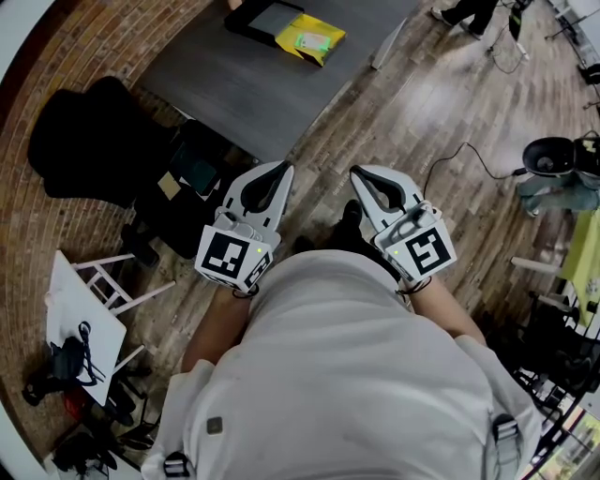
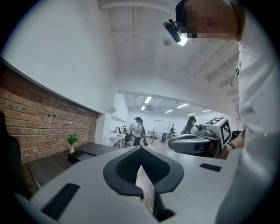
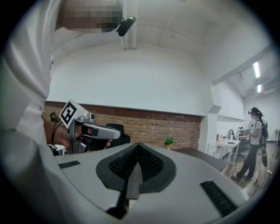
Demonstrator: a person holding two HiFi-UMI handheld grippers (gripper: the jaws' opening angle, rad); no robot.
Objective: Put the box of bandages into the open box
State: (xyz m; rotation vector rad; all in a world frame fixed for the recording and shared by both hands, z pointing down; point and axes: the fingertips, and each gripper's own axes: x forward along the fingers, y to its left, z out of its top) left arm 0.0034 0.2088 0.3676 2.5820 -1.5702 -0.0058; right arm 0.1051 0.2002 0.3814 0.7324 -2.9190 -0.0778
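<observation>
The yellow box of bandages (image 1: 310, 37) lies on a dark table (image 1: 253, 89) far ahead, touching the right side of a black open box (image 1: 267, 19). I hold both grippers close to my chest, well short of the table and above the wooden floor. The left gripper (image 1: 279, 169) has its jaws together with nothing in them, and it also shows in its own view (image 2: 140, 149). The right gripper (image 1: 358, 172) is likewise shut and empty (image 3: 138, 144). Each gripper sees the other beside it. The black box (image 2: 81, 155) appears low on the table in the left gripper view.
A black chair (image 1: 94, 141) and dark bags stand left of the table by the brick wall. A white folding stand (image 1: 89, 305) lies at my left. A cable (image 1: 459, 155) and a dark bin (image 1: 548, 155) are on the floor to the right. People stand in the far room.
</observation>
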